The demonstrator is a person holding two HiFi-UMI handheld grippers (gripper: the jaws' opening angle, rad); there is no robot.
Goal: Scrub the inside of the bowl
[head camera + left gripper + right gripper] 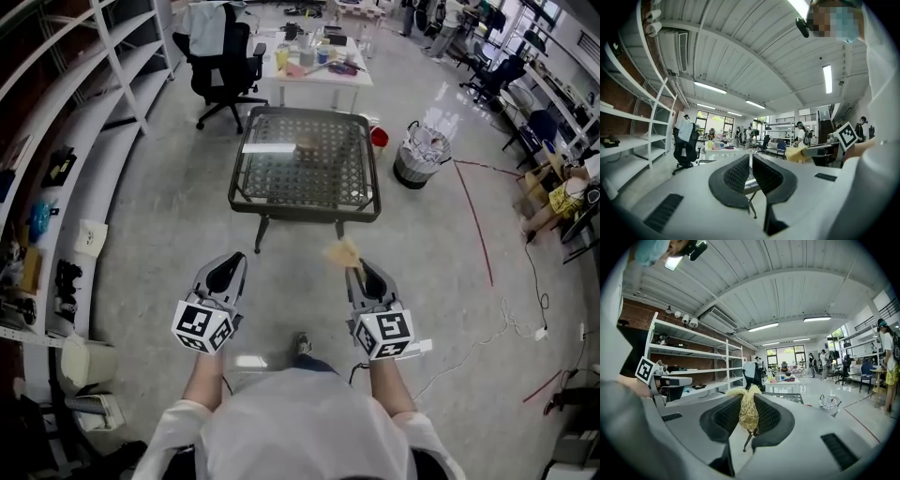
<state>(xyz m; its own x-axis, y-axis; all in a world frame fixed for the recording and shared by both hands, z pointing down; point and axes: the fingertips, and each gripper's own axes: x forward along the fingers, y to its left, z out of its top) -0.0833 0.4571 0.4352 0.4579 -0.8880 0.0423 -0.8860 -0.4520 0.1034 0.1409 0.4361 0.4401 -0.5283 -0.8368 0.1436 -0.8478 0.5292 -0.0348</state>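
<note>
My right gripper (pixel 361 272) is shut on a straw-yellow fibrous scrubber (pixel 342 251). In the right gripper view the scrubber (pixel 749 411) sticks up from between the pads. My left gripper (pixel 228 267) is shut with nothing in it, and its two pads meet in the left gripper view (pixel 751 165). Both are held level over the floor, short of a low glass-topped table (pixel 305 208). On that table lies a small brownish thing (pixel 306 145), too small to tell as a bowl. From the left gripper view, the scrubber (pixel 797 153) shows at the right.
White shelving (pixel 84 187) runs along the left. Behind the low table stand a black office chair (pixel 225 61) and a white table (pixel 323 73) with clutter. A waste bin (pixel 419 155) is at its right, with a red cable (pixel 473 216) on the floor.
</note>
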